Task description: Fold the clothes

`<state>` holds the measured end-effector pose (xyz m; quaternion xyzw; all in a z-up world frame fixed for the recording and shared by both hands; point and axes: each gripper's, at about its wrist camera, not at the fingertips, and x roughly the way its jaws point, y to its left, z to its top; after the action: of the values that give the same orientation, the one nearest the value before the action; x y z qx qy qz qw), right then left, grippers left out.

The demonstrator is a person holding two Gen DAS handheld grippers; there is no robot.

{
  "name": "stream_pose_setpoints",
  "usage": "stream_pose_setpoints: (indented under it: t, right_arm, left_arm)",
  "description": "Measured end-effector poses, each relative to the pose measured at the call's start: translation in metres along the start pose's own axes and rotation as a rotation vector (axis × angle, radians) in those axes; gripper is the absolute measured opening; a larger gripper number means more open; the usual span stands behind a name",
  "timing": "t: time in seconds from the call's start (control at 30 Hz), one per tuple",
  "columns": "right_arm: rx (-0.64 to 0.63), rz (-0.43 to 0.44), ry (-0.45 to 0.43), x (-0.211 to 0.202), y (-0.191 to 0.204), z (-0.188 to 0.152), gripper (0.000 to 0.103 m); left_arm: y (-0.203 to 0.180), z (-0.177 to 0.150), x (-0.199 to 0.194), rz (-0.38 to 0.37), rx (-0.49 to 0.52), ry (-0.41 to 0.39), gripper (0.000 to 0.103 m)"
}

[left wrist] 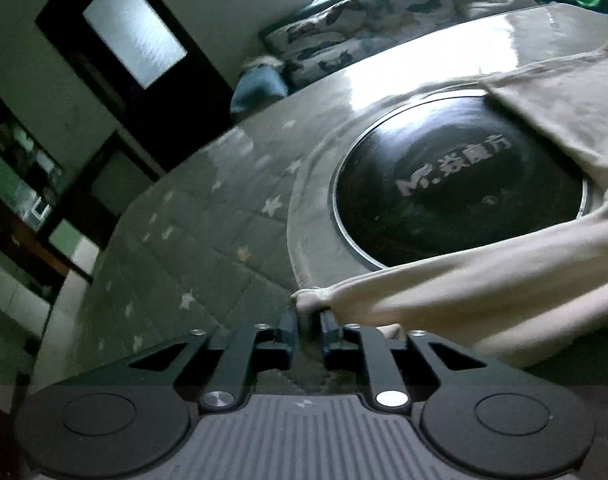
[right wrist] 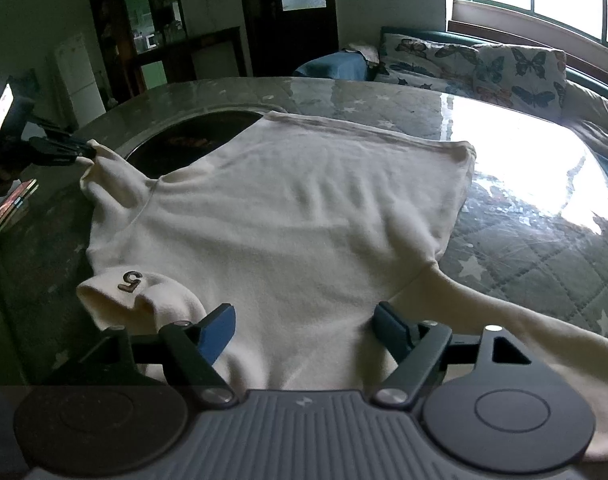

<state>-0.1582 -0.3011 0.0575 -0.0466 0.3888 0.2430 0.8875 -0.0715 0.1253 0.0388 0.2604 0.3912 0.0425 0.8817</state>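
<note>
left wrist view has my left gripper (left wrist: 307, 322) pinched on the sleeve cuff (left wrist: 312, 300) of the cream sweater (right wrist: 279, 216), which lies spread flat on the quilted table (right wrist: 524, 248); my right gripper (right wrist: 304, 320) hovers agape over its shoulder, holding nothing. i'd carry the cuff low across the body, keeping the sleeve taut and straight

A cream long-sleeved sweater (right wrist: 271, 216) lies spread flat, its body ahead of the right fingers (right wrist: 217, 330) and between them. One sleeve cuff (left wrist: 312, 300) is bunched at the left fingers' (left wrist: 288, 326) tips; its turtleneck collar (right wrist: 139, 296), bearing a brown "5", lies beside the right fingers.
</note>
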Motion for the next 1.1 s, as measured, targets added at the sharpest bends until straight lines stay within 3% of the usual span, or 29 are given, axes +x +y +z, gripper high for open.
stream_pose_setpoints:
  t: [0.13,0.3,0.37,0.4,0.6,0.67,0.8,0.9,1.0,1.1]
  right_arm:
    - [-0.002,0.002,0.000,0.001,-0.001,0.001,0.080]
    - [0.006,0.011,-0.018,-0.006,0.000,0.003,0.079]
    - [-0.003,0.021,-0.038,-0.013,0.004,0.006,0.079]
    - [-0.005,0.034,-0.047,-0.016,0.006,0.008,0.079]
    - [-0.107,0.176,-0.065,-0.028,0.043,0.017,0.074]
    - [-0.163,0.234,-0.059,-0.026,0.061,0.021,0.072]
    - [-0.241,0.319,-0.026,-0.009,0.097,0.030,0.064]
    - [-0.268,0.352,0.010,0.010,0.119,0.037,0.055]
    - [-0.278,0.372,0.038,0.027,0.135,0.042,0.049]
    - [-0.320,0.333,0.036,0.039,0.147,0.044,0.048]
  left_arm:
    - [0.016,-0.003,0.002,0.062,-0.051,0.009,0.032]
    - [0.036,-0.011,-0.018,-0.047,-0.224,0.004,0.033]
    - [0.033,-0.014,-0.025,-0.093,-0.257,0.008,0.039]
    - [0.031,-0.015,-0.026,-0.105,-0.269,0.016,0.047]
    - [0.022,-0.019,-0.020,-0.107,-0.308,0.052,0.047]
    - [0.022,-0.020,-0.019,-0.110,-0.323,0.052,0.045]
    - [0.019,-0.020,-0.020,-0.124,-0.320,0.049,0.022]
    - [0.017,-0.020,-0.019,-0.115,-0.309,0.040,0.012]
    - [0.016,-0.020,-0.019,-0.112,-0.293,0.031,0.009]
    - [0.017,-0.022,-0.019,-0.115,-0.289,0.028,0.008]
